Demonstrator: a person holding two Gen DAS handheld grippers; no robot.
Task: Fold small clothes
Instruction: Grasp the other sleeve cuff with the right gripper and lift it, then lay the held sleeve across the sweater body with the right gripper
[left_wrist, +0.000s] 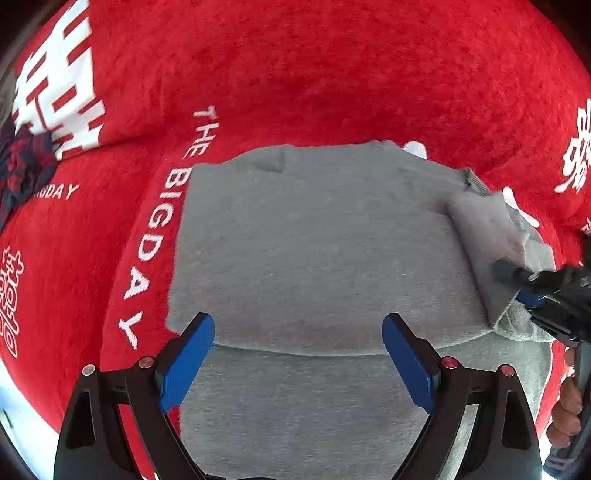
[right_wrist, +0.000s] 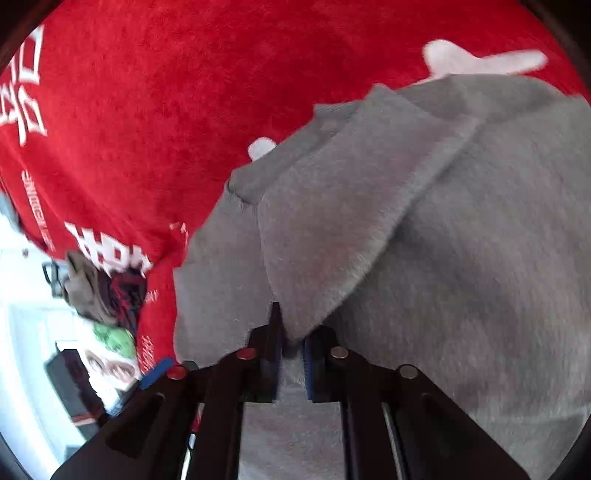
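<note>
Grey garment (left_wrist: 317, 251) flat on red blanket (left_wrist: 295, 74). Left gripper (left_wrist: 298, 363) jaws wide, above its near fold. Right gripper (right_wrist: 291, 350) jaws narrow, folded sleeve flap's tip between them, pads look clear.

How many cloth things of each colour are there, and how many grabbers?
Grey garment: 1
Red blanket with white writing: 1
Dark red-and-navy cloth heap: 1
Grabbers, left gripper and right gripper: 2
Total: 5
</note>
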